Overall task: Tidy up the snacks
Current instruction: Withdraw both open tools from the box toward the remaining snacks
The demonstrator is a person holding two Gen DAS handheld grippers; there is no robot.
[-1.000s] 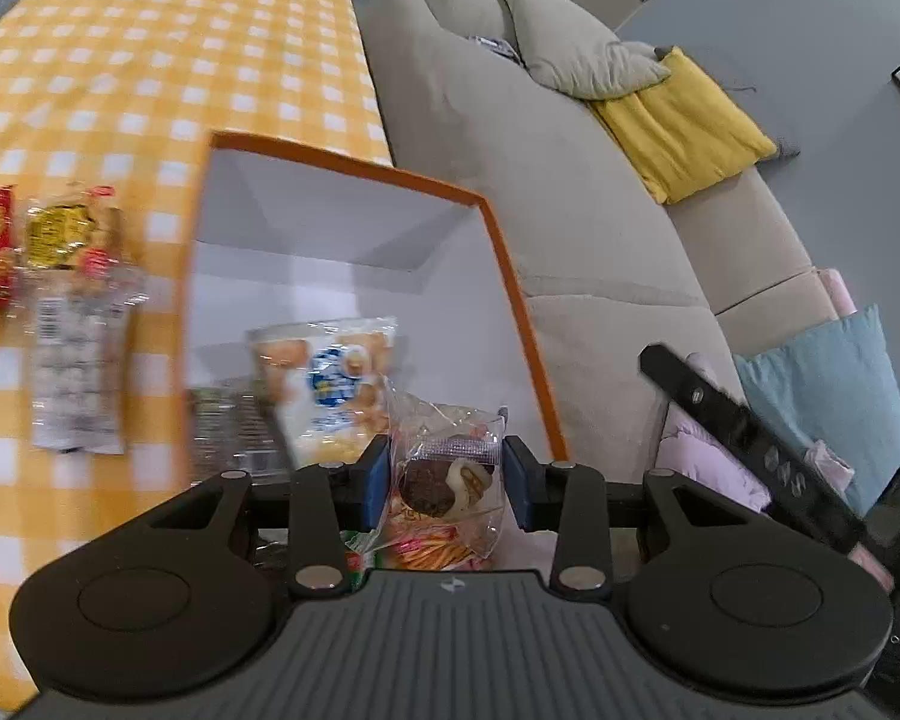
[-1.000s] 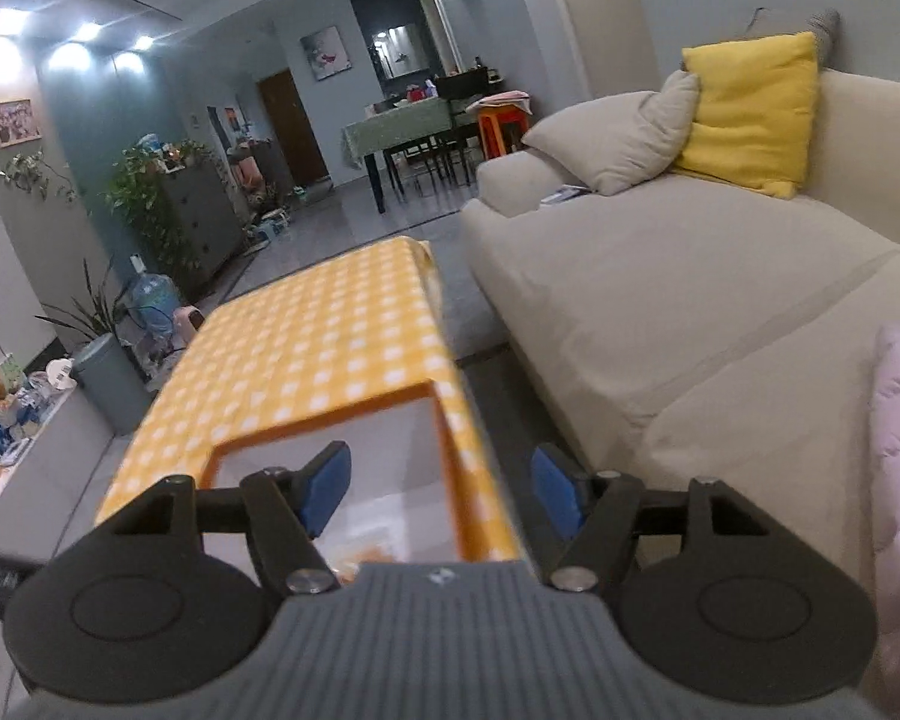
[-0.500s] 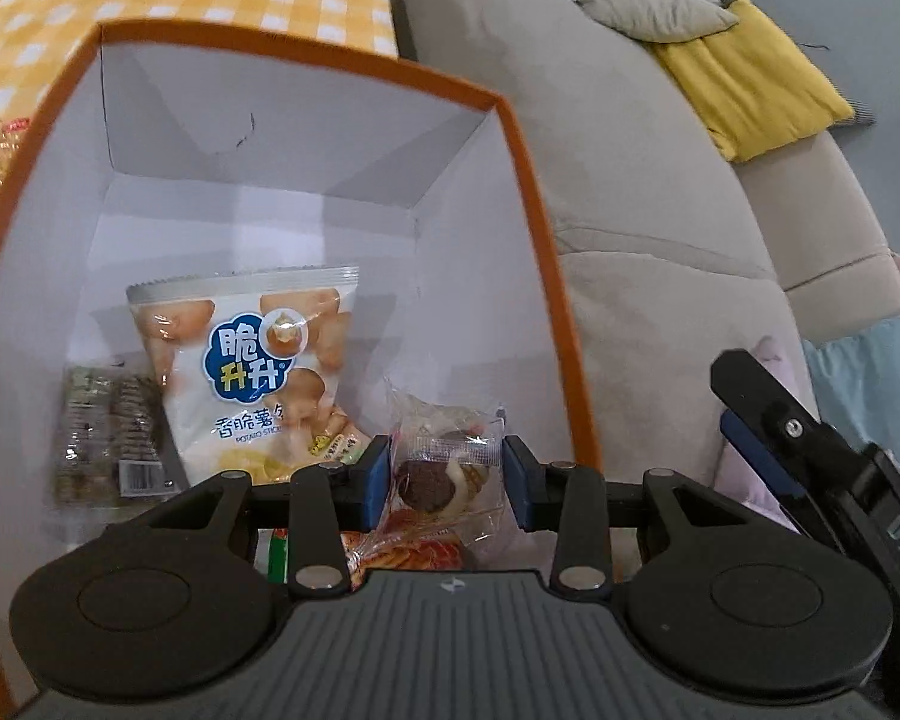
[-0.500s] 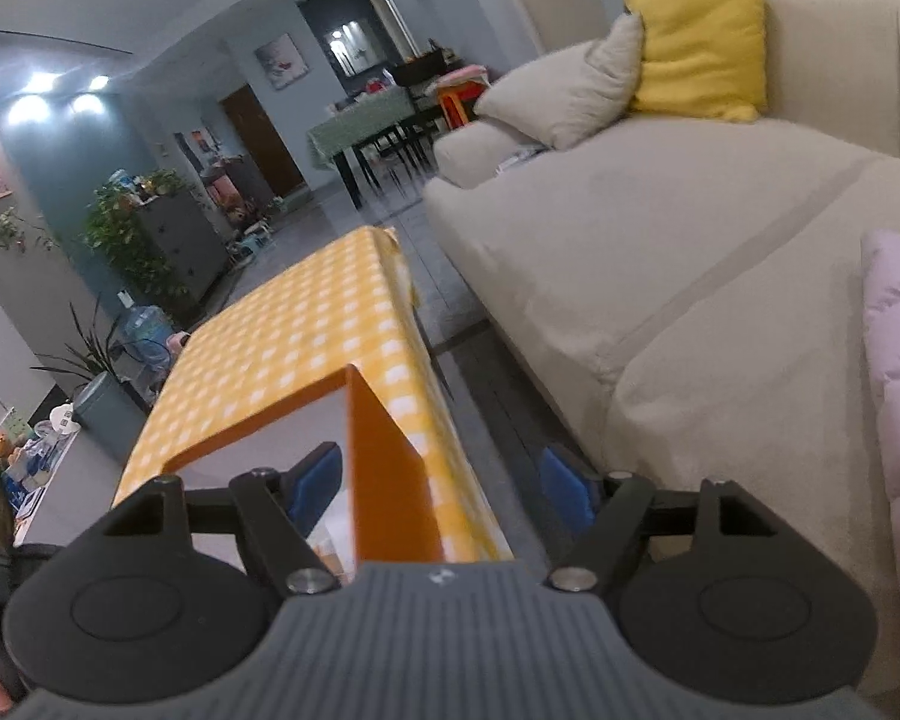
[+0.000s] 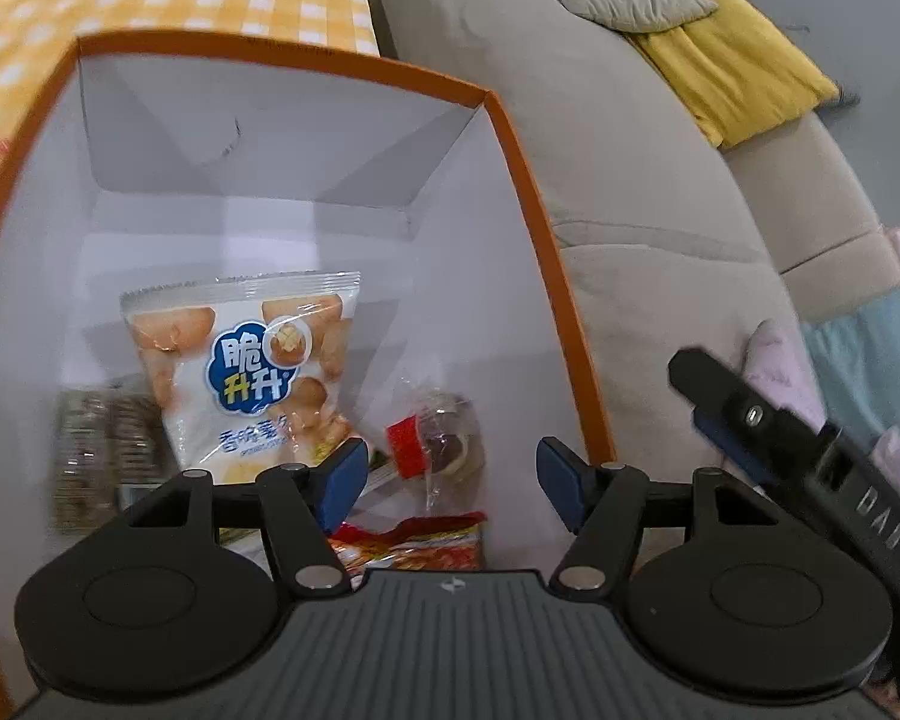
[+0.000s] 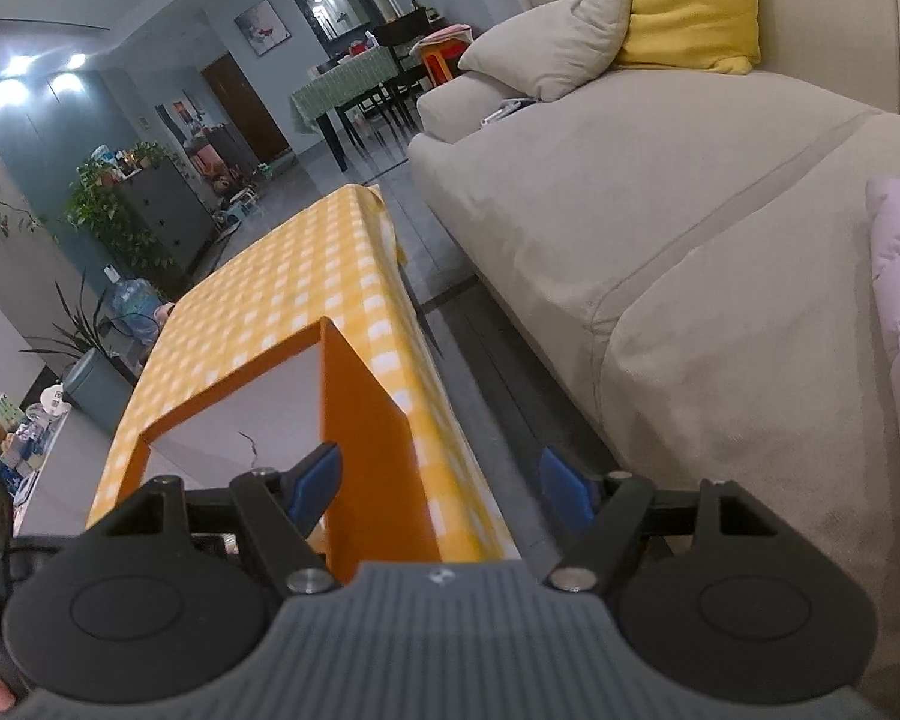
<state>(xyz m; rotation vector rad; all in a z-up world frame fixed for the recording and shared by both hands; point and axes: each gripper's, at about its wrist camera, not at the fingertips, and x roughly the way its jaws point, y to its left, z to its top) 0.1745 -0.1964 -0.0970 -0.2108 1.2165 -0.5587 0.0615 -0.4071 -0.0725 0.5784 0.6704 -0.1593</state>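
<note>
My left gripper (image 5: pixel 450 474) is open above the orange box (image 5: pixel 528 192) with a white inside. A clear packet with a chocolate pastry (image 5: pixel 438 444) lies loose in the box below the jaws. Beside it lie a white potato-snack bag (image 5: pixel 252 366), a brown-wrapped pack (image 5: pixel 102 450) and a red-orange packet (image 5: pixel 408 540). My right gripper (image 6: pixel 441 483) is open and empty, over the box's right corner (image 6: pixel 360 420) at the table's edge.
The box stands on a yellow checked tablecloth (image 6: pixel 306 276). A beige sofa (image 6: pixel 660 210) with grey and yellow cushions runs along the right. The right gripper's body (image 5: pixel 798 450) shows at the right of the left wrist view.
My left gripper moved down over the box, opened, and let go of the chocolate pastry packet, which now lies in the box. My right gripper shifted slightly right, staying open.
</note>
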